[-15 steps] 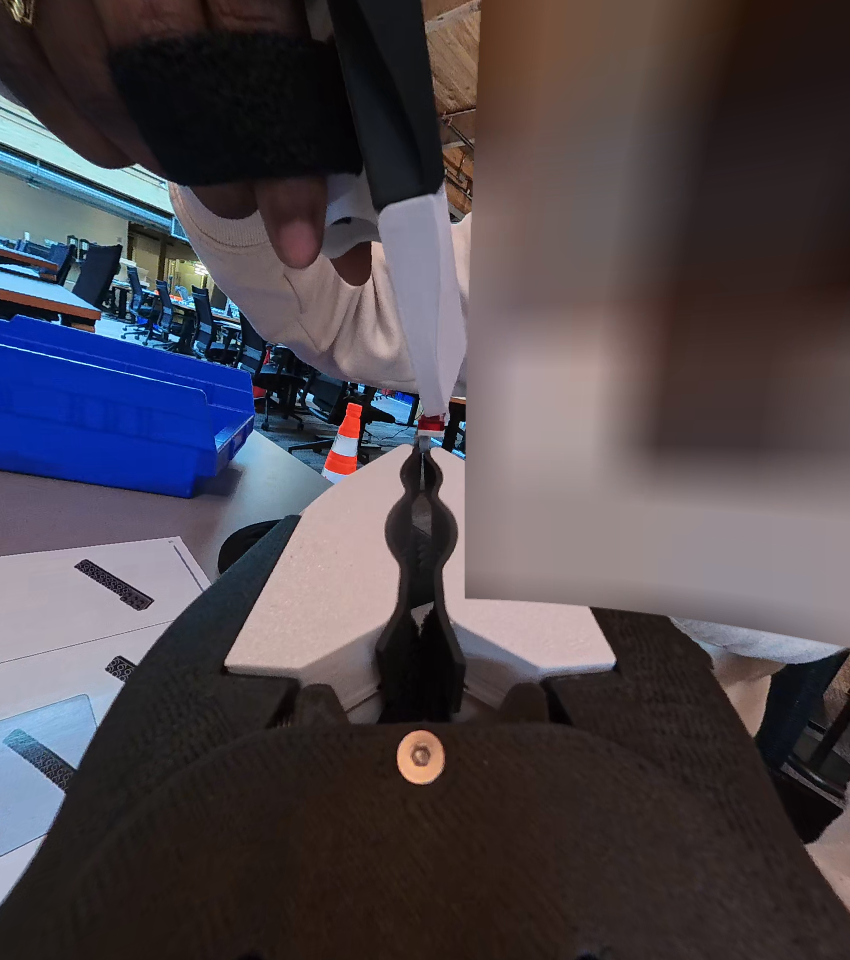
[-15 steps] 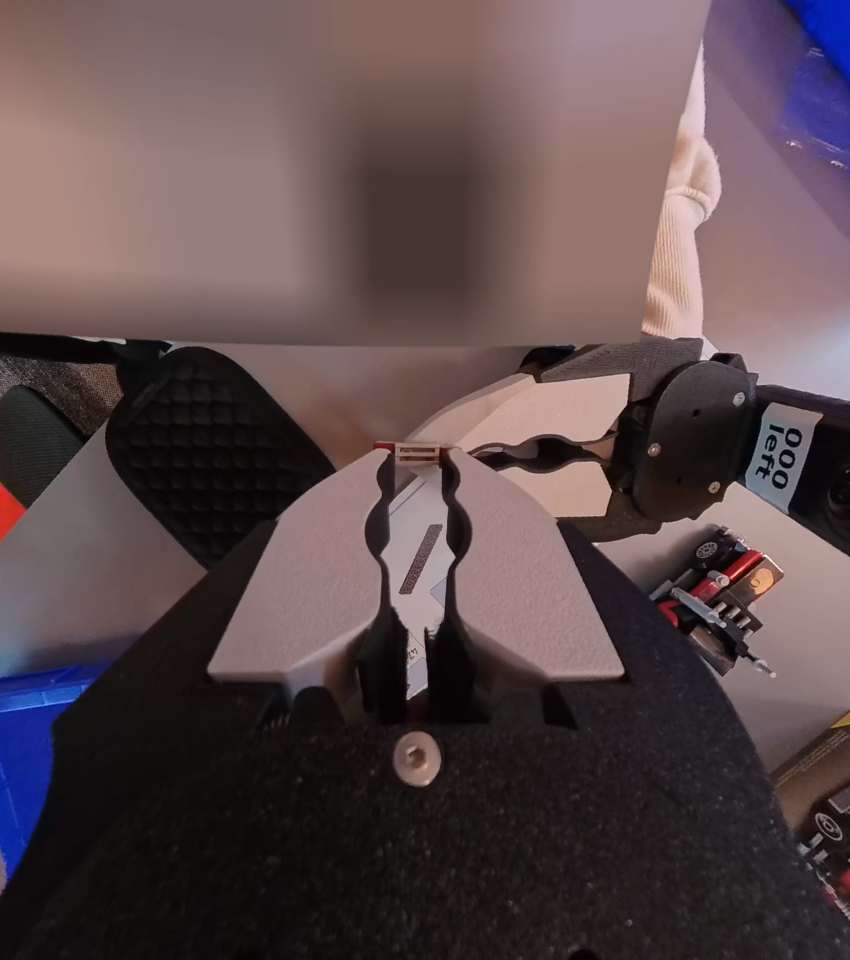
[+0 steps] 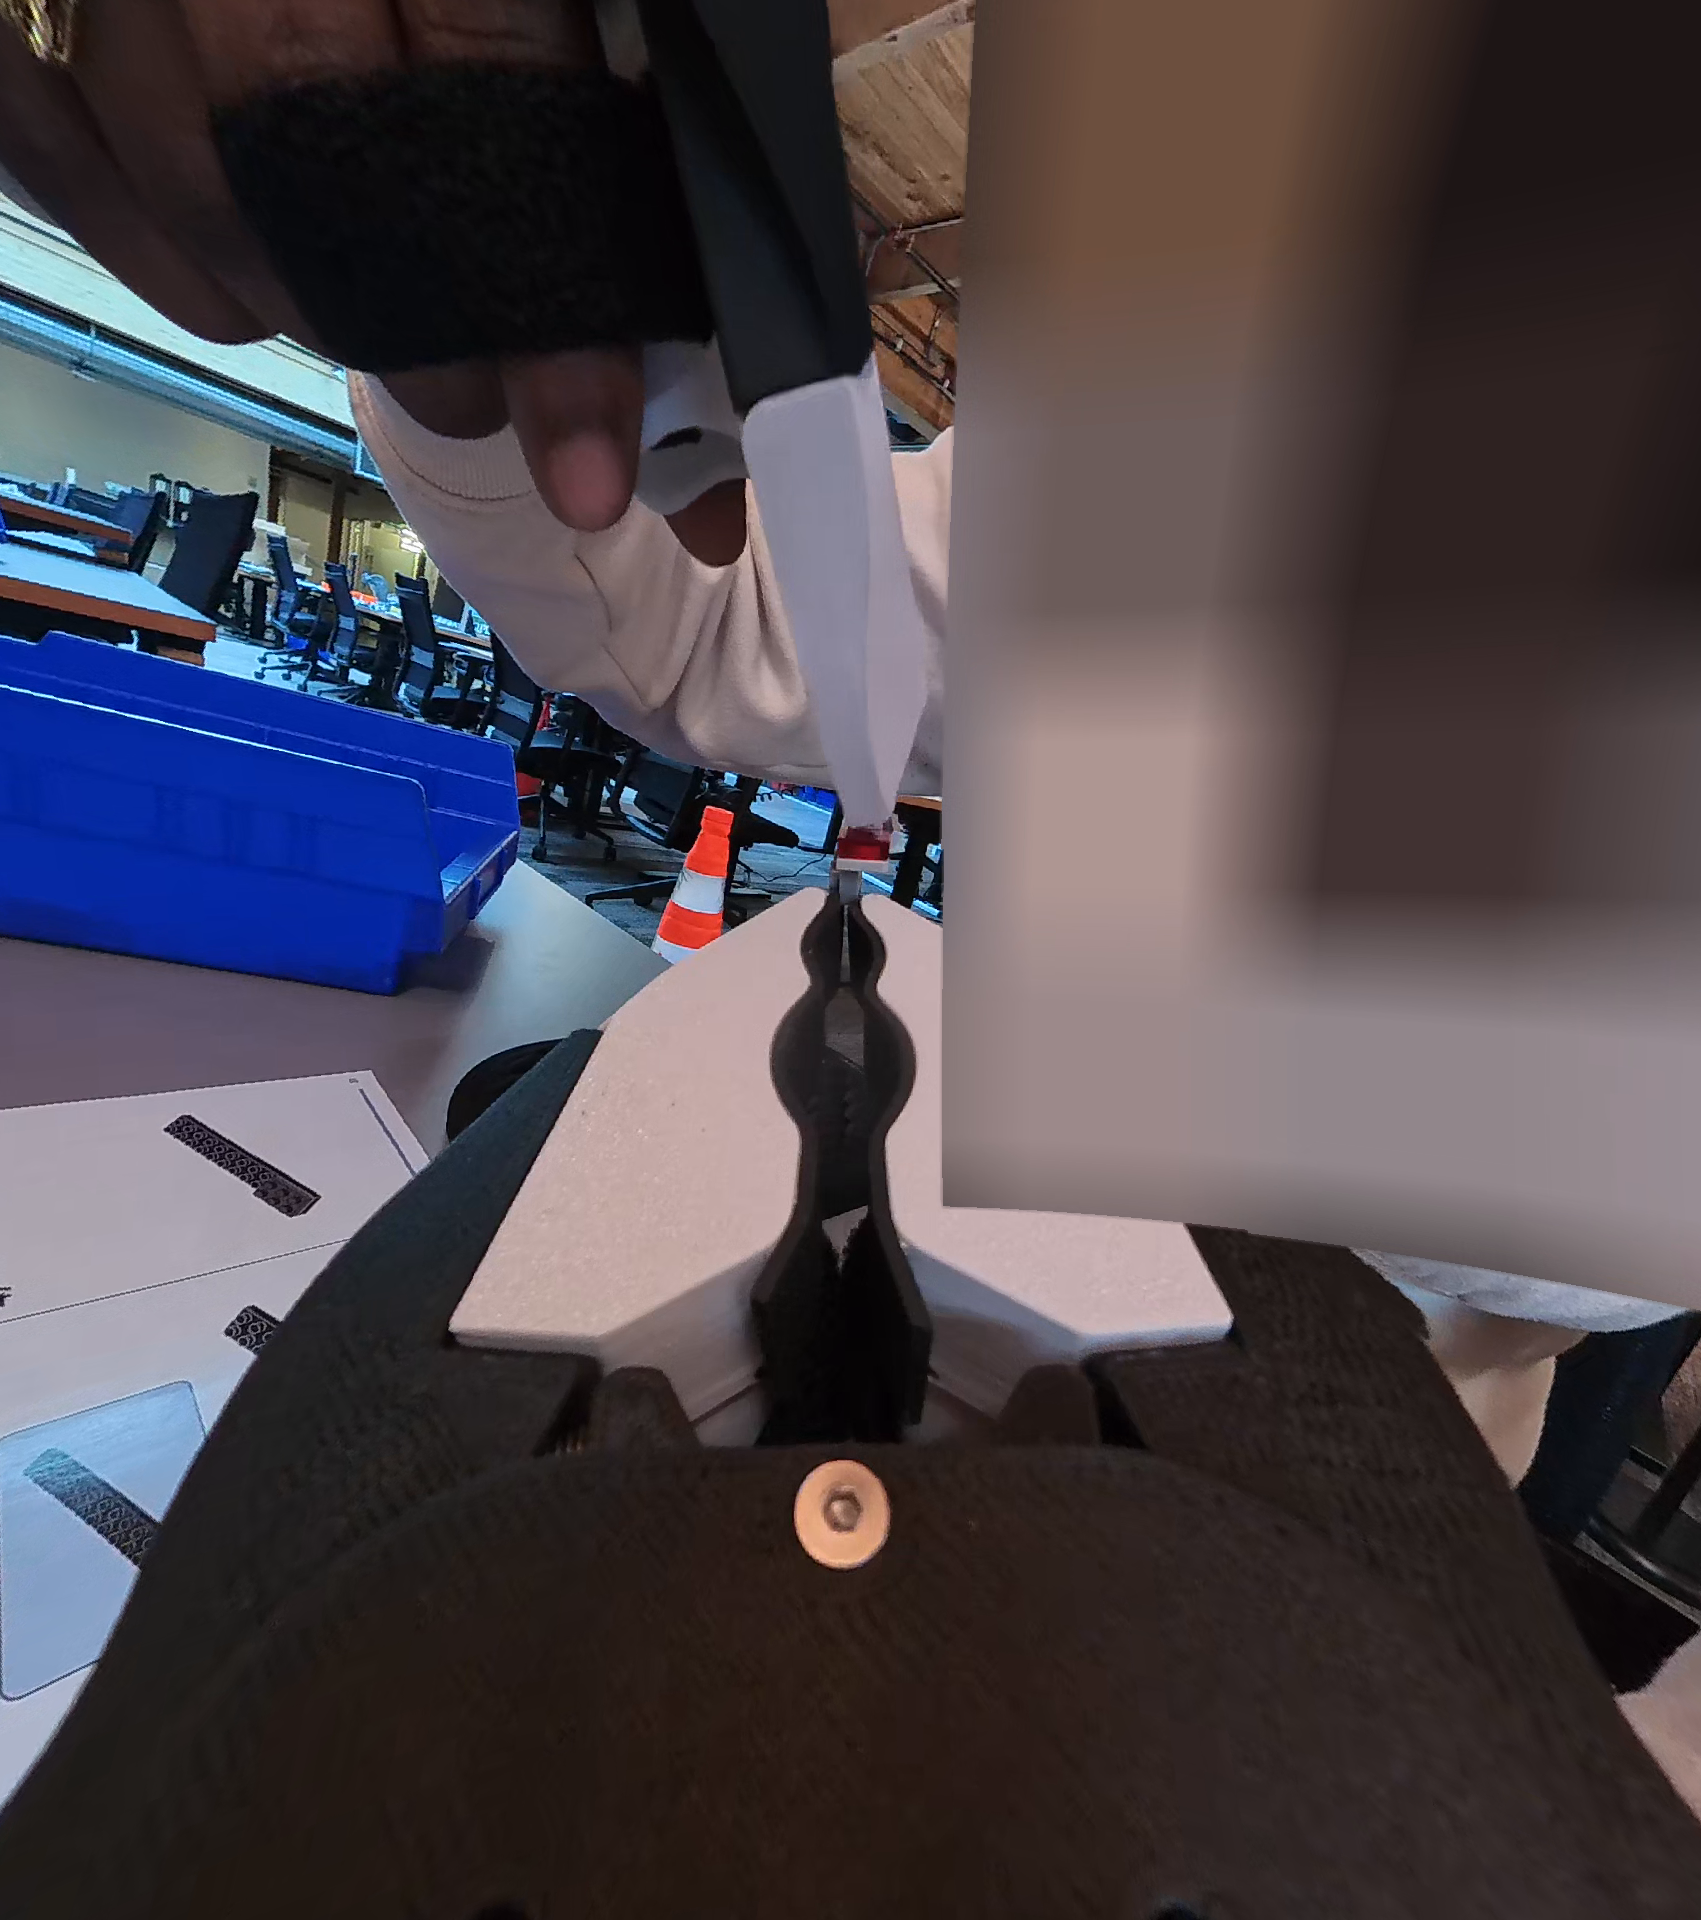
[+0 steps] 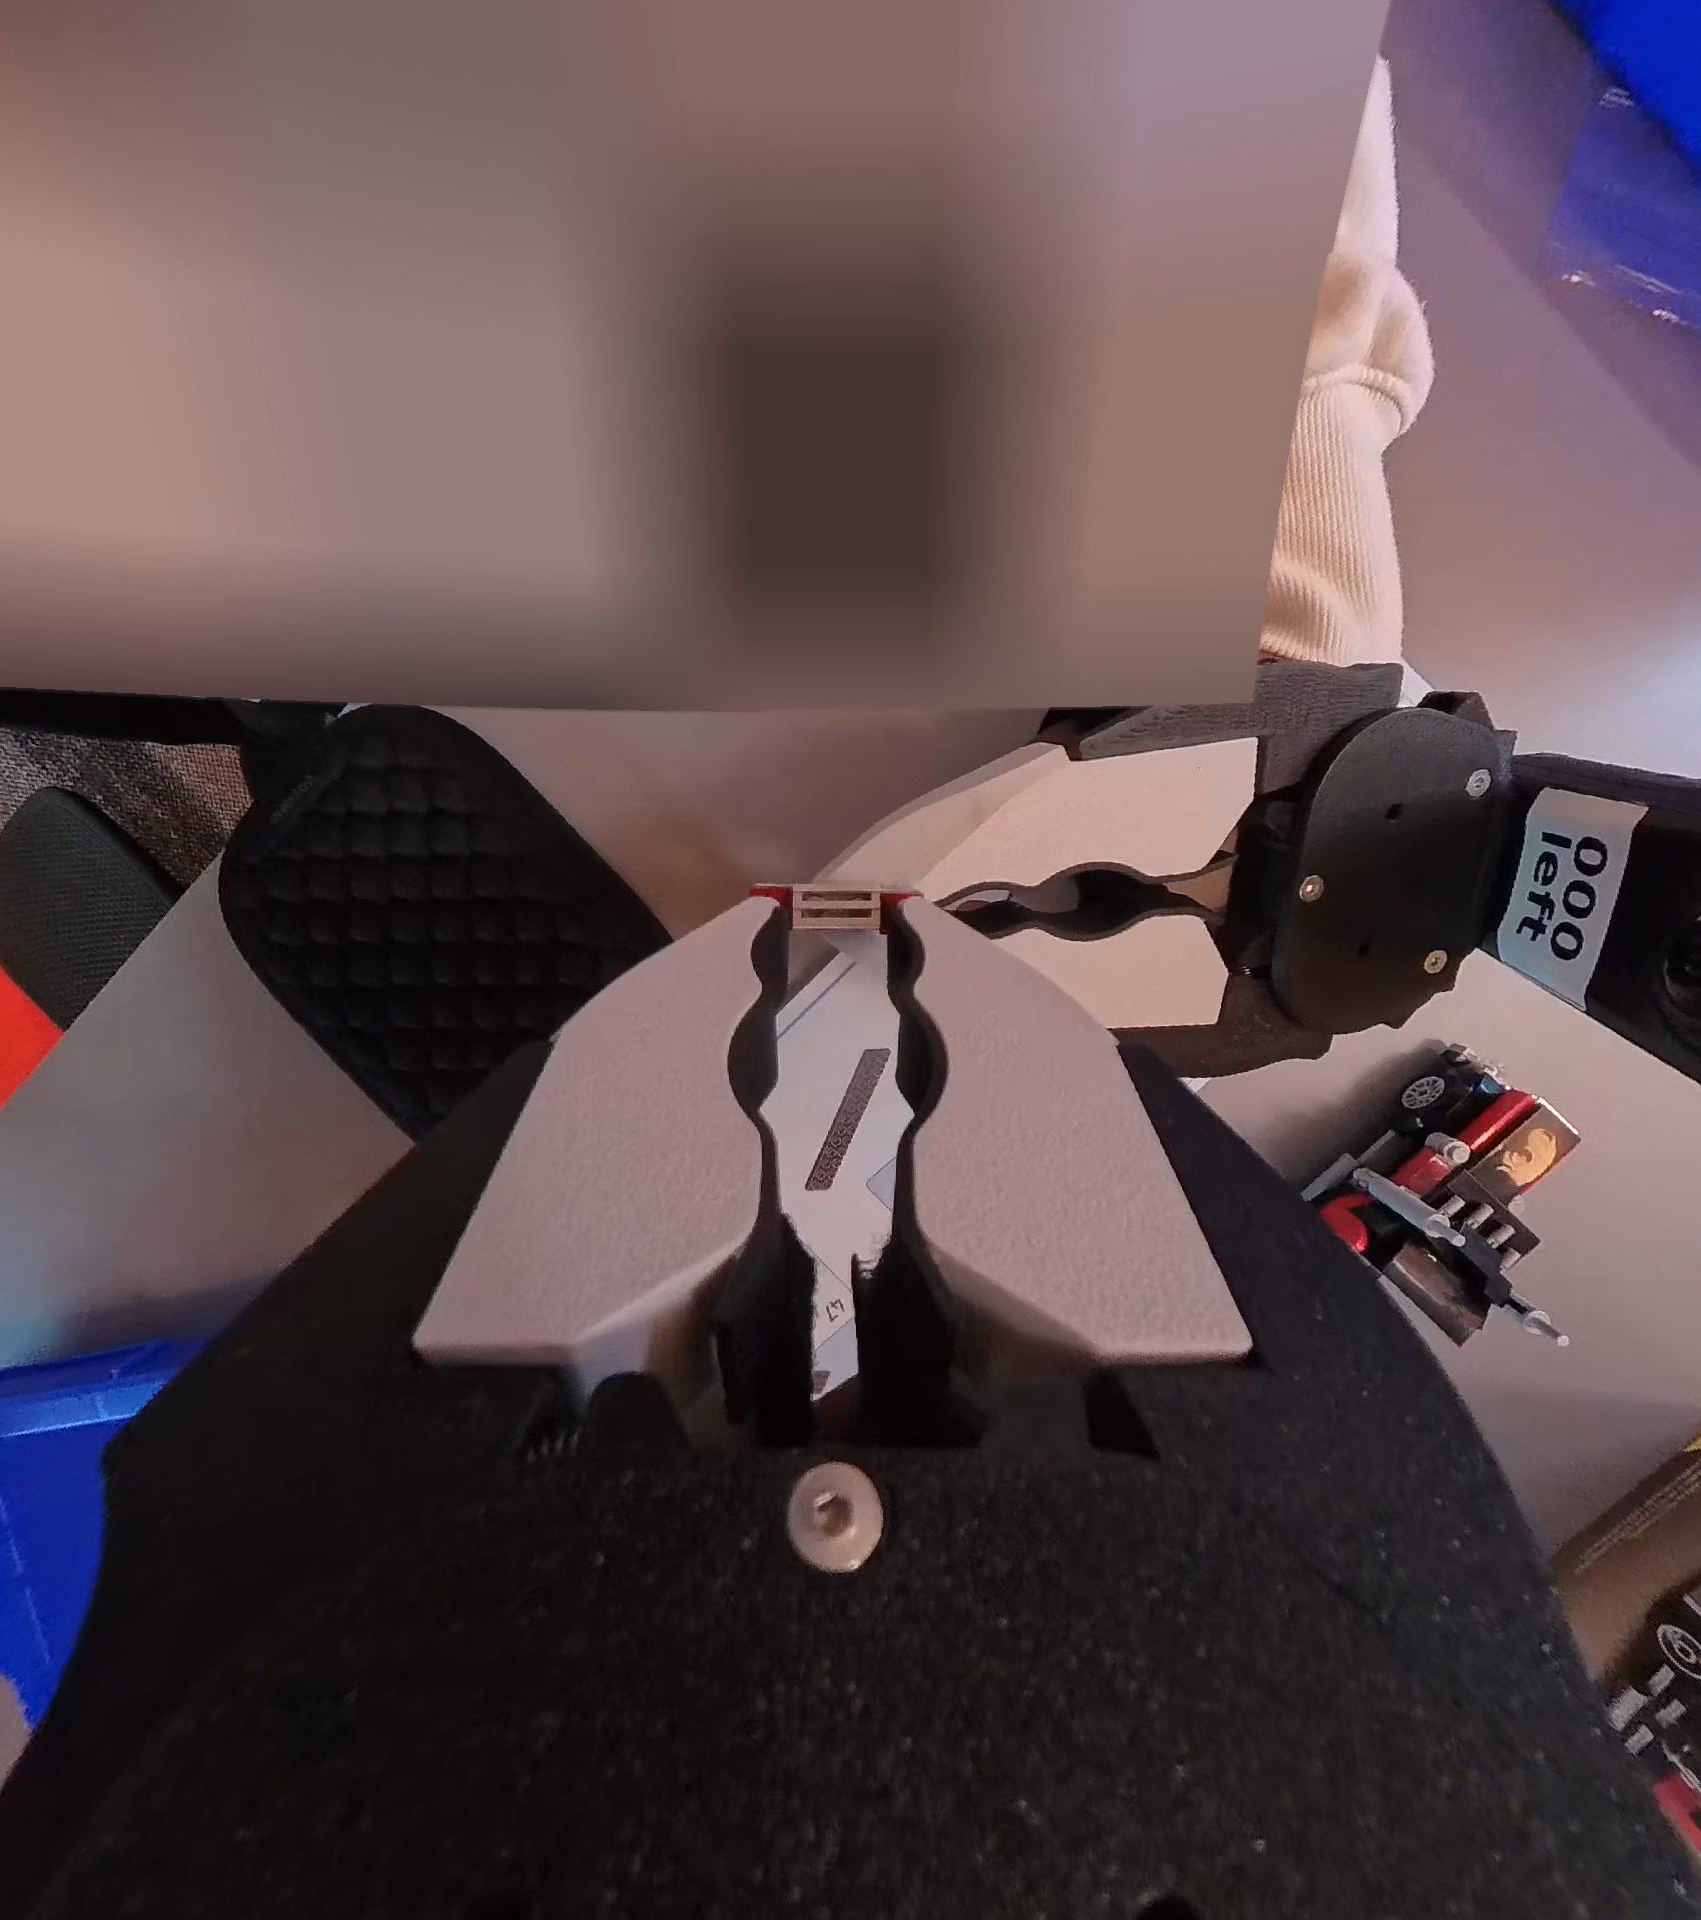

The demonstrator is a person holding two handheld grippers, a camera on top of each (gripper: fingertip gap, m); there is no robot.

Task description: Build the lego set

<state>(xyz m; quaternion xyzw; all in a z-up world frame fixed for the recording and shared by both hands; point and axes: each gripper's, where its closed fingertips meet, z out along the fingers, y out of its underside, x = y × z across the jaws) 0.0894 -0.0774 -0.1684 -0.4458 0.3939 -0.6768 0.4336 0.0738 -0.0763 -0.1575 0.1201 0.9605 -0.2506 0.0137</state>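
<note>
Left hand-held gripper [image 3: 848,902] pinched closed; right hand-held gripper [image 4: 835,906] clamped, tips meeting.

Little separates the two moments: the right gripper [image 4: 835,914], clamped on the small red-and-grey brick [image 4: 833,902], has edged slightly clear of the left gripper [image 3: 848,902], pinched shut below it.

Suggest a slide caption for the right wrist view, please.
Right gripper pinches a small red-and-grey piece; left gripper meets it.
</note>
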